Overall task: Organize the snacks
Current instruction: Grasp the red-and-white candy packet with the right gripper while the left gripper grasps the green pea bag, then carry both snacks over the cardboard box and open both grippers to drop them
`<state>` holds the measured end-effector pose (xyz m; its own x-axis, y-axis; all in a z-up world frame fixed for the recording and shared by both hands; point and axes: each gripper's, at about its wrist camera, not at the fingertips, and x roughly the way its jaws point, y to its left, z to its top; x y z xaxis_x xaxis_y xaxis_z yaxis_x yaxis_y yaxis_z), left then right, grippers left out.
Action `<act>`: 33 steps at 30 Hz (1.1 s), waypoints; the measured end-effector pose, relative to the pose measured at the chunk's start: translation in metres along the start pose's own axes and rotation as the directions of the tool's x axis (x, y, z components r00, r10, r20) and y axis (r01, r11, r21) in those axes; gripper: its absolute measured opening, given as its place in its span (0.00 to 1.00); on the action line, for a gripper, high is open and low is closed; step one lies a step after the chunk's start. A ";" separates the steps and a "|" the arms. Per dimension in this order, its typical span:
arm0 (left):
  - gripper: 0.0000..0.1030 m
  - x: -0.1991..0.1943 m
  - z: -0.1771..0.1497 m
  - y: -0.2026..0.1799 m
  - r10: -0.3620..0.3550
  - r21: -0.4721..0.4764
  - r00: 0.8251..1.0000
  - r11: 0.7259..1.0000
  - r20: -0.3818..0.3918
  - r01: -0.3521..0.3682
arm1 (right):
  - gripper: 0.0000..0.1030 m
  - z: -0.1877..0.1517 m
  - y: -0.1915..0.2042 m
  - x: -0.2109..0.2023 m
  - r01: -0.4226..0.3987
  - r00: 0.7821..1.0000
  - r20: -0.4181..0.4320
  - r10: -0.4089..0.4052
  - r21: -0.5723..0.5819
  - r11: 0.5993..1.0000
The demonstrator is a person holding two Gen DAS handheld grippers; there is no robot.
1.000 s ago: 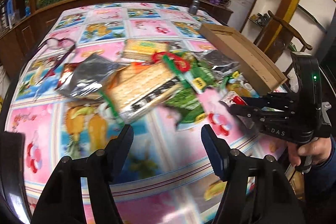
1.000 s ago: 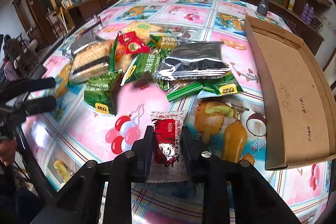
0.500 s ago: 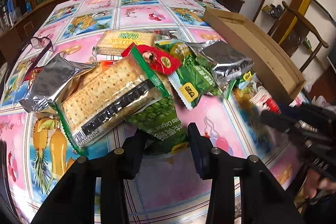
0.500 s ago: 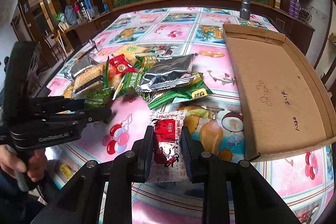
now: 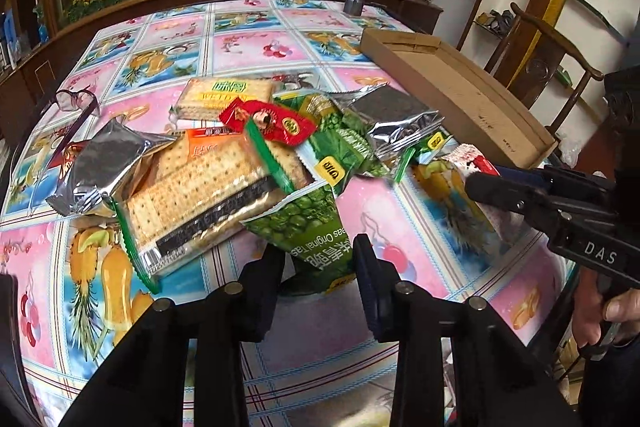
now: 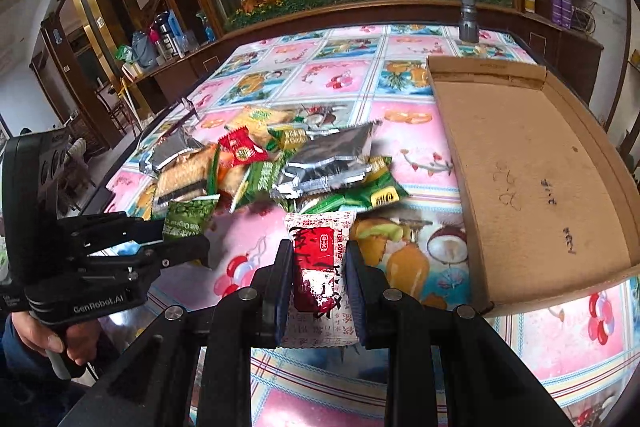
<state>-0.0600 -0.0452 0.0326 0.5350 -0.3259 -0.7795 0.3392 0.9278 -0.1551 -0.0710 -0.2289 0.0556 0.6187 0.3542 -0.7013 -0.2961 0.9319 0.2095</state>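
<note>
Fingers of my right gripper are clenched on a red-and-white snack packet, lifted just above the tablecloth, its wrapper pinched from both sides. My left gripper has its jaws partly parted around the near end of a green pea packet; I cannot tell whether the pads have bitten yet. Beyond it, toward 12 o'clock, lies the heap: one large cracker pack, two silver foil packs, one red sachet, one yellow-green biscuit pack at the far edge, and several more green packets I cannot count for overlap. One shallow cardboard tray sits at my right gripper's 2 o'clock, with one grey flashlight upright behind it. Only the left view shows the eyeglasses at 10 o'clock and the wooden chair past the tray; only the right view shows the tray's bare floor with pen marks.
</note>
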 end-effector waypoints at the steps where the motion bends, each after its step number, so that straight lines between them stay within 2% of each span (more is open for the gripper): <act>1: 0.33 -0.001 0.000 0.000 -0.002 -0.001 1.000 1.000 0.003 0.002 | 0.27 0.001 0.000 -0.001 0.002 1.000 0.004 -0.002 0.000 1.000; 15: 0.33 -0.026 0.023 -0.007 -0.025 0.021 0.997 0.999 0.069 0.024 | 0.27 0.017 -0.009 -0.016 -0.026 0.999 0.048 0.025 0.041 0.999; 26: 0.33 -0.038 0.080 -0.036 -0.057 0.076 0.989 0.996 0.136 0.046 | 0.27 0.071 -0.032 -0.047 -0.049 0.985 0.171 0.031 0.103 0.993; 33: 0.33 -0.032 0.132 -0.072 -0.090 0.129 0.981 0.989 0.174 0.068 | 0.27 0.112 -0.067 -0.056 -0.058 0.966 0.258 0.008 0.187 0.981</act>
<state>0.0005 -0.1255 0.1490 0.6283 -0.4348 -0.6452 0.4719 0.8723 -0.1283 -0.0044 -0.3027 0.1569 0.7831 0.3701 -0.4997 -0.1904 0.9077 0.3738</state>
